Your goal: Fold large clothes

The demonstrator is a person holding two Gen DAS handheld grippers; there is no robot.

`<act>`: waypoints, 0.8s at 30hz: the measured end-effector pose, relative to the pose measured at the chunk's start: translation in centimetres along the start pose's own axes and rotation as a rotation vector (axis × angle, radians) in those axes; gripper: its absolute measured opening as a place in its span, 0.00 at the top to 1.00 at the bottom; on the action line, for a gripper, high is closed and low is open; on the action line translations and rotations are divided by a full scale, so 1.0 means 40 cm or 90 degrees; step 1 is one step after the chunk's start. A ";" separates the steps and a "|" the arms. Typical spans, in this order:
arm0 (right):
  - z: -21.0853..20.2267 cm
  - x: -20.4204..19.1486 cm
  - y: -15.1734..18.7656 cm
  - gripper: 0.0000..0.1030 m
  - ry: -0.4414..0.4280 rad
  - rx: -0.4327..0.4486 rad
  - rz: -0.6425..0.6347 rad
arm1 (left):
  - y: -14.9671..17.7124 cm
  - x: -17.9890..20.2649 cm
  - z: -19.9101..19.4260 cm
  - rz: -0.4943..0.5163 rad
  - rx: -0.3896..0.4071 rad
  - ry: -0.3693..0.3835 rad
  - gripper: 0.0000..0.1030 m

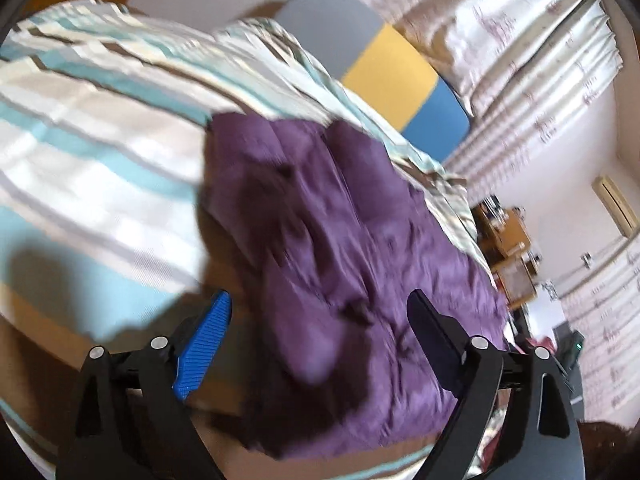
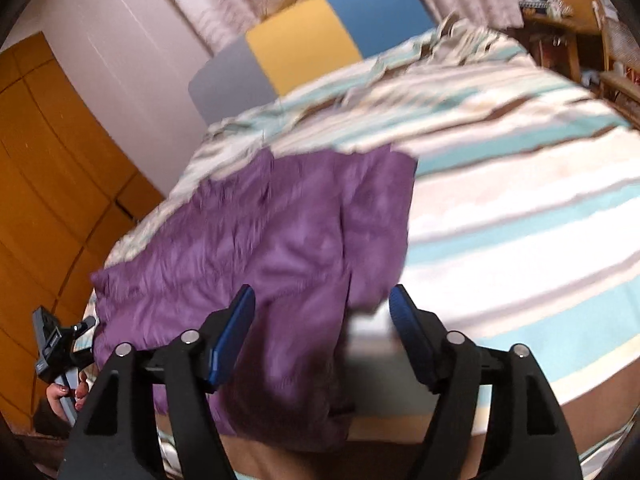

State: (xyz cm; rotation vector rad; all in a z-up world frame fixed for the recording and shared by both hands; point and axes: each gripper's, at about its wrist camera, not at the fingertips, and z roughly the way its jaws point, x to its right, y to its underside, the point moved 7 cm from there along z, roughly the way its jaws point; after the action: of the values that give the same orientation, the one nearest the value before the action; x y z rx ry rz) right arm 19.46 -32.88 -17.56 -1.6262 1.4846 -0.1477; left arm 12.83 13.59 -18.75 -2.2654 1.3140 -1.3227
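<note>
This is a bedroom in a home: a wide bed under a striped white, teal and brown cotton cover [image 2: 500,208] fills both views, backed by a padded headboard in grey, yellow and blue panels [image 2: 320,40]. Pale patterned pleated curtains [image 1: 520,60] hang behind it, an orange-brown wooden wardrobe [image 2: 44,184] lines one wall, and a cluttered wooden shelf unit [image 1: 508,248] stands beside the bed.

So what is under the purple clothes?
The purple garment lies on a striped bedspread, which shows around it on the far side and to one side. The part of the bedspread directly beneath the garment is covered, so anything else there cannot be seen.
</note>
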 end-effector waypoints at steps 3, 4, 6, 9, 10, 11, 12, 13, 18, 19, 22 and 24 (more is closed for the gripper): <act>0.037 -0.027 -0.040 0.30 0.004 0.002 -0.019 | -0.037 -0.007 0.009 0.016 0.006 -0.005 0.14; 0.045 -0.033 -0.050 0.31 0.004 0.002 -0.032 | -0.059 -0.001 0.028 0.026 0.009 -0.010 0.14; 0.095 -0.065 -0.069 0.32 0.006 -0.006 -0.066 | -0.092 0.010 0.071 0.037 0.004 -0.017 0.14; 0.178 -0.083 -0.078 0.49 0.036 -0.039 -0.099 | -0.098 0.001 0.125 0.037 -0.029 -0.024 0.16; 0.193 -0.082 -0.061 0.62 0.043 -0.049 -0.103 | -0.084 -0.018 0.116 0.038 -0.036 -0.019 0.34; 0.205 -0.089 -0.058 0.70 0.042 -0.059 -0.107 | -0.080 -0.014 0.119 0.040 -0.040 -0.019 0.50; 0.201 -0.090 -0.054 0.74 0.036 -0.056 -0.107 | -0.076 -0.009 0.118 0.044 -0.045 -0.018 0.57; 0.195 -0.091 -0.049 0.80 0.031 -0.050 -0.109 | -0.072 -0.003 0.113 0.046 -0.045 -0.013 0.72; 0.127 -0.136 -0.107 0.87 0.008 0.004 -0.118 | -0.101 0.038 0.051 0.032 0.010 0.002 0.89; 0.115 -0.149 -0.131 0.87 0.003 0.018 -0.120 | -0.120 0.053 0.037 0.029 0.031 0.006 0.89; 0.085 -0.183 -0.192 0.88 0.000 0.059 -0.133 | -0.183 0.099 -0.002 0.027 0.102 0.017 0.89; 0.081 -0.203 -0.244 0.88 0.007 0.096 -0.141 | -0.224 0.128 -0.015 0.038 0.149 0.010 0.89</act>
State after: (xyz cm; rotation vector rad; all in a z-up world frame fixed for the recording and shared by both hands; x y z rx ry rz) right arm 26.46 -25.56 -9.22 -1.6645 1.2666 -0.3838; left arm 18.70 14.96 -10.33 -2.0484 1.1533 -1.3958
